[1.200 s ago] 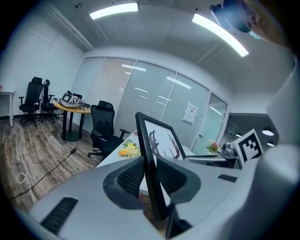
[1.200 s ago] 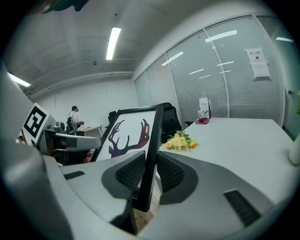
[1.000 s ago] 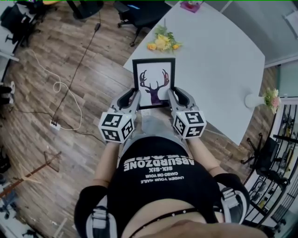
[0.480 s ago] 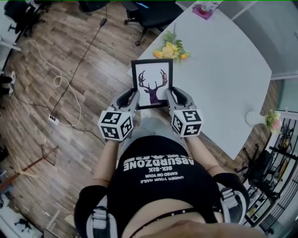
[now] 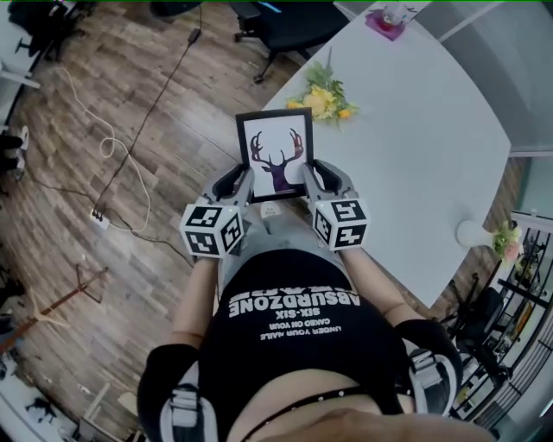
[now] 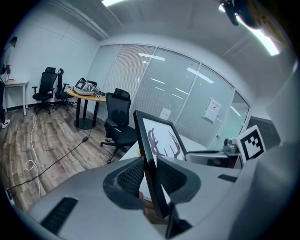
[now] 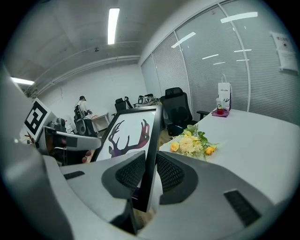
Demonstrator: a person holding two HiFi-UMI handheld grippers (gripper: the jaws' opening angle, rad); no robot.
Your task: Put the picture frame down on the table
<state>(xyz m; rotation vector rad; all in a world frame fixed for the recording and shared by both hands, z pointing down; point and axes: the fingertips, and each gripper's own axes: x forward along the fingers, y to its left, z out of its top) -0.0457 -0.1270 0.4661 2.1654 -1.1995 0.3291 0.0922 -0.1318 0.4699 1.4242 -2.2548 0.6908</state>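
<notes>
A black picture frame (image 5: 276, 154) with a purple deer-head print is held in the air at the near edge of the white table (image 5: 423, 129). My left gripper (image 5: 241, 182) is shut on the frame's left rim (image 6: 149, 159). My right gripper (image 5: 308, 178) is shut on its right rim (image 7: 151, 154). The frame stands nearly upright, its print facing me. In the right gripper view the print (image 7: 127, 136) shows to the left of the jaws. The frame's lower edge is hidden behind the grippers.
A bunch of yellow flowers (image 5: 324, 97) lies on the table just beyond the frame. A pink item (image 5: 384, 19) sits at the table's far end, a small flower vase (image 5: 492, 235) at its right edge. Black office chairs (image 5: 276, 19) and a cable (image 5: 112, 164) are on the wooden floor at left.
Both grippers have carried the frame upward and forward, closer to the flowers, and it now stands a little higher in the head view.
</notes>
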